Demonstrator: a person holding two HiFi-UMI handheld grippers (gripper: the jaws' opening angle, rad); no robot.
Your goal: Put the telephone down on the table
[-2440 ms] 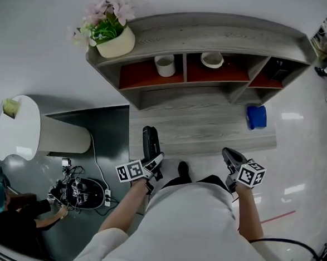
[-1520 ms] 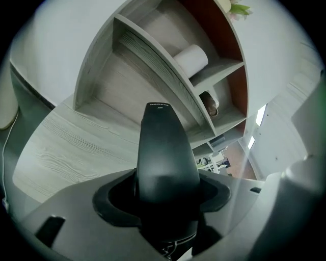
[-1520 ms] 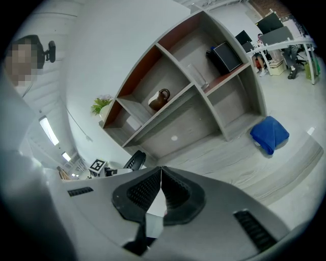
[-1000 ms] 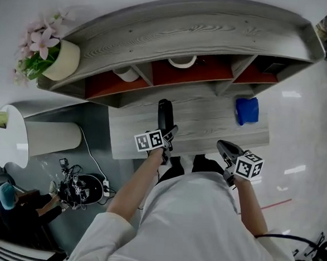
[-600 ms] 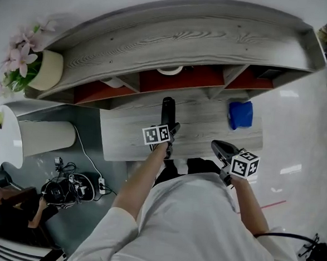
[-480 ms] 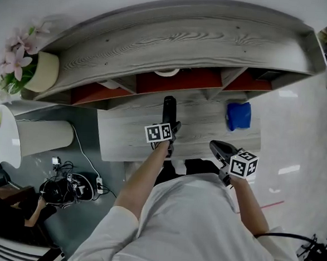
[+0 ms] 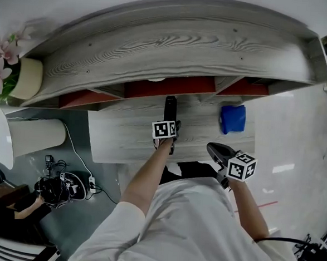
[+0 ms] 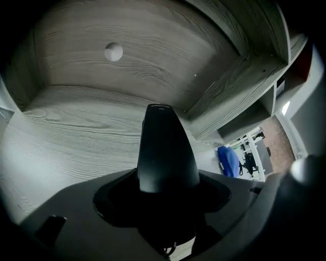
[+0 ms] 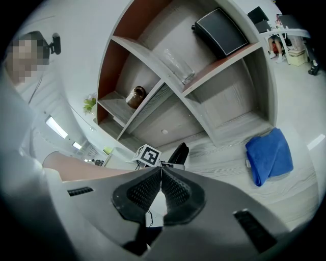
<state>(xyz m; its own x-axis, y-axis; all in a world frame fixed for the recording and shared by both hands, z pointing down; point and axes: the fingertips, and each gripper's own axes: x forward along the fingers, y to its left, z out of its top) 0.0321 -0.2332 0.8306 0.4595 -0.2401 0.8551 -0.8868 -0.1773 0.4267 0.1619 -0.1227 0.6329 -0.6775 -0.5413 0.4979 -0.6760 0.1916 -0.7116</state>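
- Since the earlier frames, the left gripper is carried forward from the near edge of the counter to a place over its middle, close under the shelf unit, and the telephone is brought along with it.
- Over the same span the right gripper is kept at the counter's near edge, and the flower pot is shifted to the far left of the head view.
- In the left gripper view the fingers are seen spread wide and clamped on the black telephone, whose narrow end is pointed towards the back of the counter.
- In the right gripper view the fingers are seen pressed together at their tips, with nothing held between them.
- The telephone is held lengthwise over bare wood, well apart from the blue cloth to its right; whether its underside already touches the counter cannot be told.
- The step in hand is judged to be the final approach for the set-down, with the carrying largely done and the release not yet made.
- For the next move, a short lowering is called for until the telephone is resting flat along the counter.
- After that, the left fingers need to be opened and drawn straight back, so that the telephone is not dragged or rolled.
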